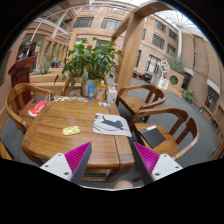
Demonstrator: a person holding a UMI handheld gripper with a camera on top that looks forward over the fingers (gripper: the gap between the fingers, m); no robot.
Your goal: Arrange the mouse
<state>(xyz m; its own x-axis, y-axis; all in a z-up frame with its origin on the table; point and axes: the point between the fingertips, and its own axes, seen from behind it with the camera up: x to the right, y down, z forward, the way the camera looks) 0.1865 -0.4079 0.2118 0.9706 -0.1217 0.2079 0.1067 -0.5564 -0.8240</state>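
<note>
A dark mouse (pixel 114 124) lies on a pale mouse mat (pixel 110 125) on the right part of a wooden table (pixel 60 140). My gripper (pixel 111 160) is open and empty, well back from the table's near edge, with the mouse far beyond the fingers. The magenta pads (pixel 76 157) stand wide apart, and nothing is between them.
A potted plant (pixel 90 62) stands at the table's far side. A small yellow thing (pixel 71 130) and a red thing (pixel 38 108) lie on the table. Wooden chairs (pixel 165 135) stand at the right, the far side and the left. Buildings rise behind.
</note>
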